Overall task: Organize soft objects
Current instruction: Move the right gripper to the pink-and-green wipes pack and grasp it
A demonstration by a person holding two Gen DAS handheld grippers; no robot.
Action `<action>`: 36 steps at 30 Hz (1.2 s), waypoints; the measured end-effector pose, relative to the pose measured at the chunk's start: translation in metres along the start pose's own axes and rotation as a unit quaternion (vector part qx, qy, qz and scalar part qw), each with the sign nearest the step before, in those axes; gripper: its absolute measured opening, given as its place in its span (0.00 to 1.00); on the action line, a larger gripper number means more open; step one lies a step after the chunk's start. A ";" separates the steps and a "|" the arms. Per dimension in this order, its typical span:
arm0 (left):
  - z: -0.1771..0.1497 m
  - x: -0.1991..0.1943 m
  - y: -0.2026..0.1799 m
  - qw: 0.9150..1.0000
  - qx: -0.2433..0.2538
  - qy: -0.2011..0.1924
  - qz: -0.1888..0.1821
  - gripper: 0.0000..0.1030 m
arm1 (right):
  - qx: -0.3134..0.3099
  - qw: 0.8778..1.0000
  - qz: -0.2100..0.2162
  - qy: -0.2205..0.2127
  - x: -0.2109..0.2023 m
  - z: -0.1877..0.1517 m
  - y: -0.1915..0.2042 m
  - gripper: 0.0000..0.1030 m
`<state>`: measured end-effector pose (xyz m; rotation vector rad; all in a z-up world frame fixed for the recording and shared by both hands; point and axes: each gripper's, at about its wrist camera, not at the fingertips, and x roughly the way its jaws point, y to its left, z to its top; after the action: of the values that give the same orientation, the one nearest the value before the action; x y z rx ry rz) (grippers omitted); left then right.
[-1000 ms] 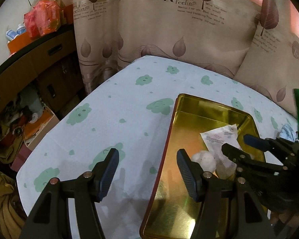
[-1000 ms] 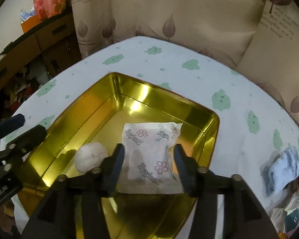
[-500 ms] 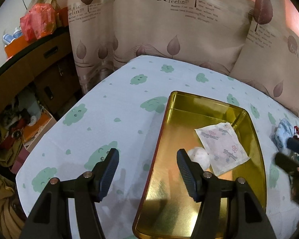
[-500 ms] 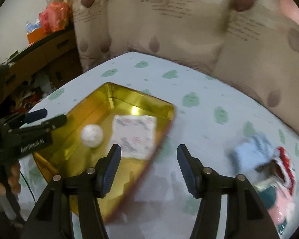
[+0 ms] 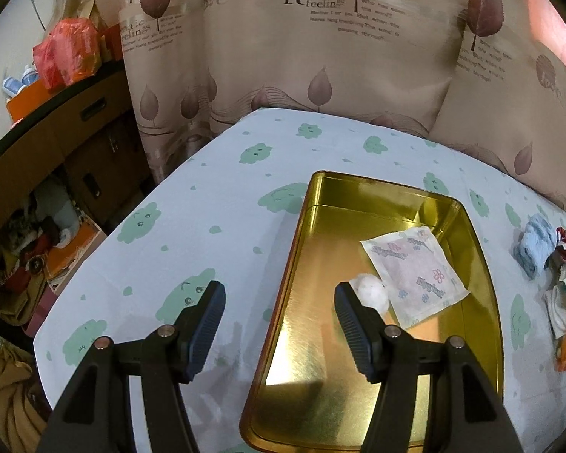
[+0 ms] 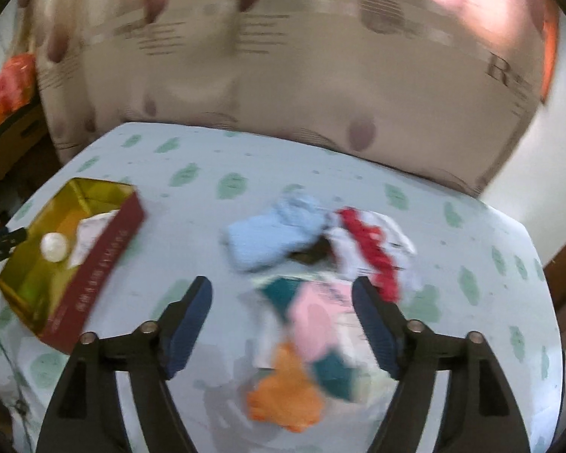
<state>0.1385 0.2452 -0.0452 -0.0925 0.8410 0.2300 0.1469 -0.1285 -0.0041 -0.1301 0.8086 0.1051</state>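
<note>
Left wrist: our left claw (image 5: 279, 321) wide open, empty, parked over gold tin (image 5: 483, 302) edge; tissue pack (image 5: 413, 270) and cotton ball (image 5: 371, 290) already inside.

Right wrist, blurred: right claw (image 6: 283, 326) spread, empty, above sock pile (image 6: 313, 302) on tabletop (image 6: 471, 264), likely next pick.

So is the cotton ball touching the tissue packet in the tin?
Touching: the left wrist view shows the cotton ball pressed against the tissue packet edge, no gap.

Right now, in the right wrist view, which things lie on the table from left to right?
gold tin → white ball inside it → light blue sock → red and white sock.
</note>
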 end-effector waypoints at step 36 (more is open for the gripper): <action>-0.007 -0.016 -0.038 0.995 0.084 -0.049 -0.002 0.60 | 0.067 0.997 -0.027 -0.040 -0.013 -0.047 -0.086 0.57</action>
<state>0.1326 0.2043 -0.0385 0.0729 0.7599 0.1577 0.1169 -0.2209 -0.0202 -0.0221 0.7299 0.0046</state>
